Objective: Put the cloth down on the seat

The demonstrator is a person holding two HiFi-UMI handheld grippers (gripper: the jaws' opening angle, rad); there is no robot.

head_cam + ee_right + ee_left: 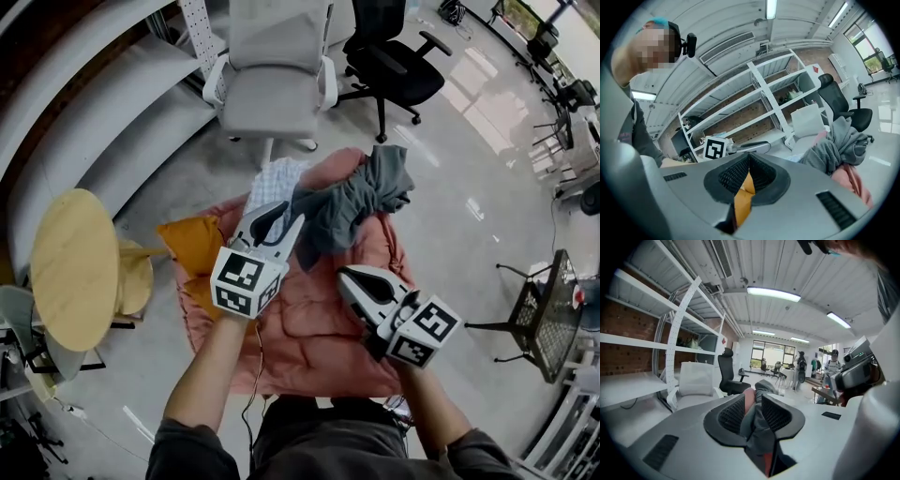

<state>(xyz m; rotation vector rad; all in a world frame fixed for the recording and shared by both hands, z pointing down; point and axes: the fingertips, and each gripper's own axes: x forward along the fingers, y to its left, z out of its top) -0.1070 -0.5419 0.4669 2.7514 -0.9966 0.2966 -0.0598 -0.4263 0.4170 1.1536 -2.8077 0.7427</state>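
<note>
Describer: Forearms (211,375) reach in from the bottom edge, each hand working a white gripper. Nearest the cloth, the left gripper (279,220) is clenched on a fold of the grey cloth (352,202). Just beside it, the right gripper (349,279) is pinched together with nothing in it.

Listener: Where is the cloth itself?

Describer: Heaped on a pink quilted cover (319,337), with its near edge caught in the left jaws. Beyond stands a pale office chair (272,98), probably the seat meant, though I can't be sure.

Listener: How will it handle?

Describer: Soft, light and limp, I'd judge. It will sag and trail rather than hold a shape. A thick, bunched fold is the safest hold, and a second pinch farther along would stop it dragging.

Listener: Any writing?

Describer: None readable. There are only black-and-white square markers on each gripper's cube (246,279).
</note>
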